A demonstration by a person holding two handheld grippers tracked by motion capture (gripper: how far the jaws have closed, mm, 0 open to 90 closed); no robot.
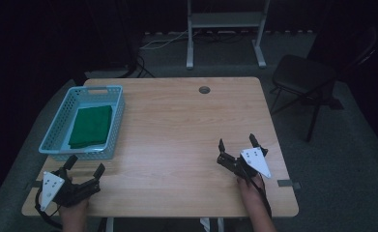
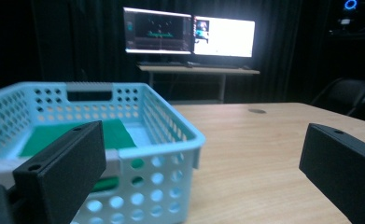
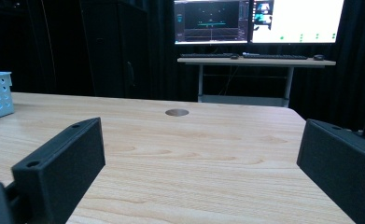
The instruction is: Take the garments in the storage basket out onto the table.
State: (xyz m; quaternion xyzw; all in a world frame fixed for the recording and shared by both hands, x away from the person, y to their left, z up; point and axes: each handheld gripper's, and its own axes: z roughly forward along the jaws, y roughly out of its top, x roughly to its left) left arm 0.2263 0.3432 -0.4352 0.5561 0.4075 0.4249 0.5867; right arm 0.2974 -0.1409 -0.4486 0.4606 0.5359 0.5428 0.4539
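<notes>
We are seeing the green cloth [image 1: 91, 126] lying folded inside the blue basket [image 1: 113, 126] at the table's [image 1: 186, 130] left side, just ahead of our left gripper [image 1: 85, 166], whose jaws are standing spread and empty. Our right gripper [image 1: 237, 143] is hovering well apart over the right near edge, jaws also spread, gripping nothing.

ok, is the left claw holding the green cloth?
No, the left claw is open and empty; the green cloth lies in the basket.

Both grippers [image 1: 85, 168] [image 1: 237, 143] have blocky black fingers [image 2: 63, 168], grey three-cornered top plates (dotted with screws) and black cables.
</notes>
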